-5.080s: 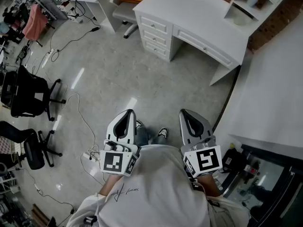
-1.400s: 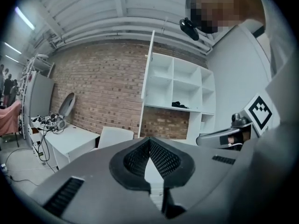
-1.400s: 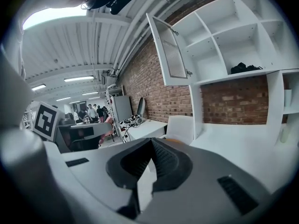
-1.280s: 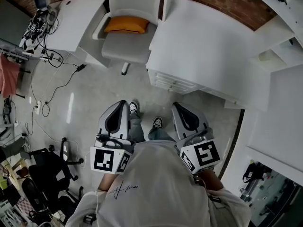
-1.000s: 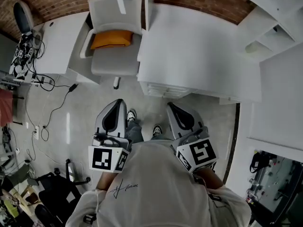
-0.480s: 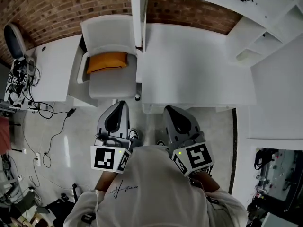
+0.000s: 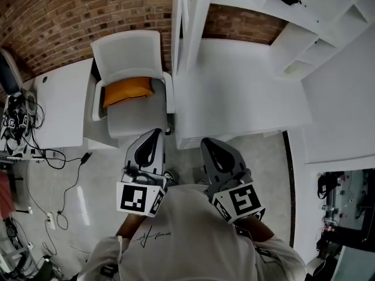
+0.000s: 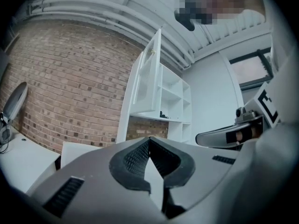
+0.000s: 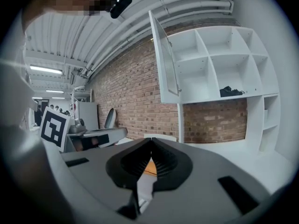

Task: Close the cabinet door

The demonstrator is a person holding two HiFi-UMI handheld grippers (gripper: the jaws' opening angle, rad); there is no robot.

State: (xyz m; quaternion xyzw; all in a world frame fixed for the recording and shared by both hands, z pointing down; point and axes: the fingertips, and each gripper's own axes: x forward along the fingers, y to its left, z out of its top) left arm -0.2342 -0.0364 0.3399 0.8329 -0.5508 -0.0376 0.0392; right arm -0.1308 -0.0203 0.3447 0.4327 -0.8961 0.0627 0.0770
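The white wall cabinet's door (image 9: 163,55) stands swung open above the desk, and I see its thin edge in the head view (image 7: 186,10). Beside it are the open white shelves (image 9: 224,62), with a small dark object (image 9: 230,91) on one. The left gripper view shows the same door (image 8: 150,73) edge-on against the brick wall. My left gripper (image 7: 156,132) and right gripper (image 7: 205,140) are held low in front of the person's body, well short of the door. Both are shut with nothing between the jaws, which meet at their tips in the left gripper (image 8: 149,139) and the right gripper (image 9: 151,139).
A white desk (image 7: 240,92) lies directly below the cabinet. A white chair with an orange cushion (image 7: 128,90) stands to its left, beside another white desk (image 7: 58,110). Cables (image 7: 70,174) trail over the floor at the left. A tall white cupboard side (image 7: 343,98) is on the right.
The person has walked and turned toward the desk, so the brick wall, open door and shelves have come into view. Both grippers stayed shut and close to the body.
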